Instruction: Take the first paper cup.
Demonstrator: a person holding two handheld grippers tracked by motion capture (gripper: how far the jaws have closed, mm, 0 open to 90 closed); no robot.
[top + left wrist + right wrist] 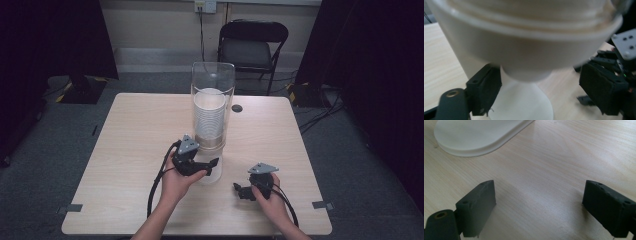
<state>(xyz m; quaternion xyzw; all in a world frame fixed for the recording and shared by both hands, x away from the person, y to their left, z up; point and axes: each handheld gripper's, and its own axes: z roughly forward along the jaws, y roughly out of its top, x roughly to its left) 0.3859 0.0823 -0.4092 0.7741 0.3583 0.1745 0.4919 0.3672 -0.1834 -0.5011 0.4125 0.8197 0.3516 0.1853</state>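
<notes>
**Left gripper reaching under the cup dispenser**

Both hands enter low. Left gripper (212, 166), jaws spread, flanks the white base (524, 105) below the bottom cup (524, 50), seemingly without touching. Right gripper (239, 192) rests spread over the table (125, 150), apart from the clear tube (213, 80).

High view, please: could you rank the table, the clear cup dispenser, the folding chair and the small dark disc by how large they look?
1. Table.
2. and 3. Clear cup dispenser and folding chair look alike; the chair stands farther off, so unsure.
4. Small dark disc.

cup stack (524, 37) blurred, top cut off
</notes>
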